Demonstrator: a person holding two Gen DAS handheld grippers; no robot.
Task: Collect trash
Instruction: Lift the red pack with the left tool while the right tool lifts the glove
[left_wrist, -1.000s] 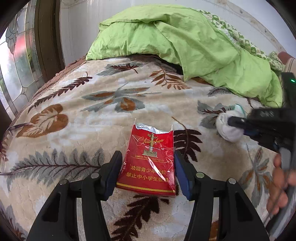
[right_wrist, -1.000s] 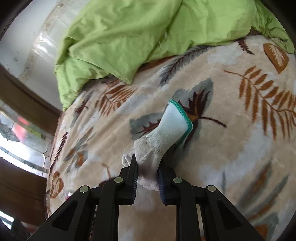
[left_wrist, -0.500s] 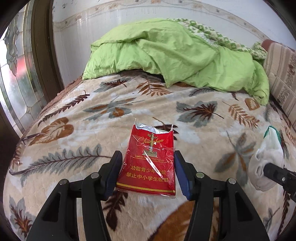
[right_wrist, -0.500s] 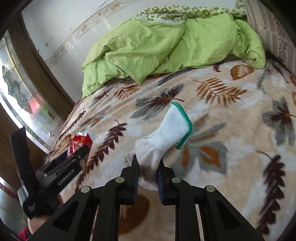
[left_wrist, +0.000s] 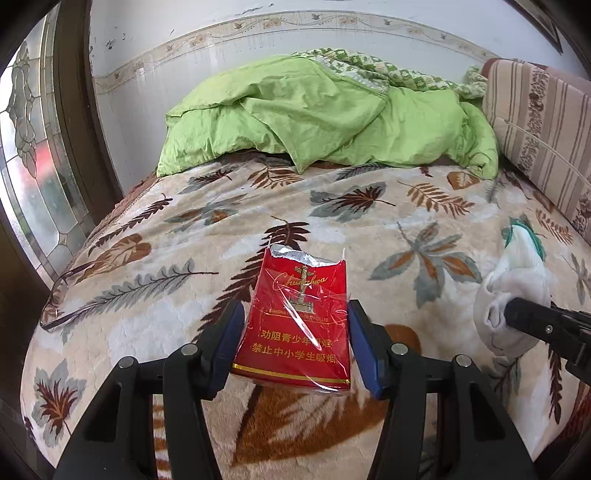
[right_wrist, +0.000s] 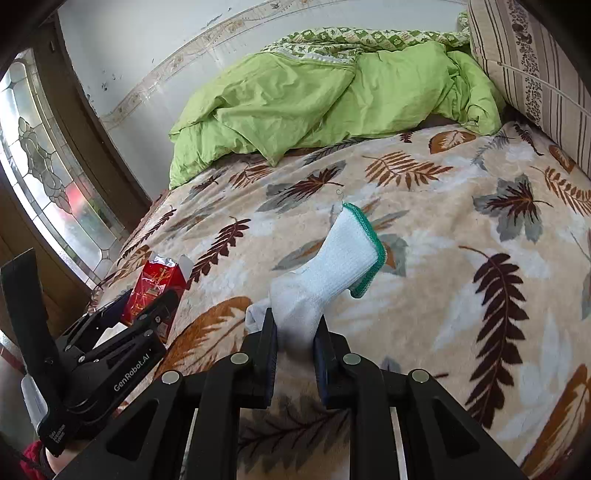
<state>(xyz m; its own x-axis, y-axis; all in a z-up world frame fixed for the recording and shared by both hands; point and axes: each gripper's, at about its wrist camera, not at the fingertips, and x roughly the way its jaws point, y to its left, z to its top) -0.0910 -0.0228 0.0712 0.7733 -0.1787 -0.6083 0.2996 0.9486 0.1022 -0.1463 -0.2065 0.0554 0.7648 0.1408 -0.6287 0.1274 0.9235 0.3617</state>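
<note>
Left gripper (left_wrist: 295, 343): it's squeezing a red cigarette pack (left_wrist: 295, 325) between its blue pads, holding it up off the leaf-print blanket (left_wrist: 221, 221). The pack's torn foil top is pointing away from the camera and the cellophane is hanging loose, so it looks like an empty.

Right gripper (right_wrist: 294, 347): clamping down on a white glove with a green cuff (right_wrist: 332, 266), bunched at the finger end with the cuff sticking up and out.

Where the trash is: both pieces are riding in the air over the near part of the bed, one per gripper, the two tools sitting side by side.

Step in hand: I'd say pickup is done on both sides and it's carrying time.

Next move: probably hauling both to a bin or bag. No bin is showing in either view, so that's a guess. Grip needs holding firm; the crinkly wrap looks slippery and the glove is floppy.

Other stuff: green duvet (left_wrist: 332, 122) piled at the far end, striped cushion (left_wrist: 535, 122) on the right, stained-glass window (left_wrist: 33, 166) on the left.

In the way: nothing much between the grippers, just keeping them from bumping each other.
</note>
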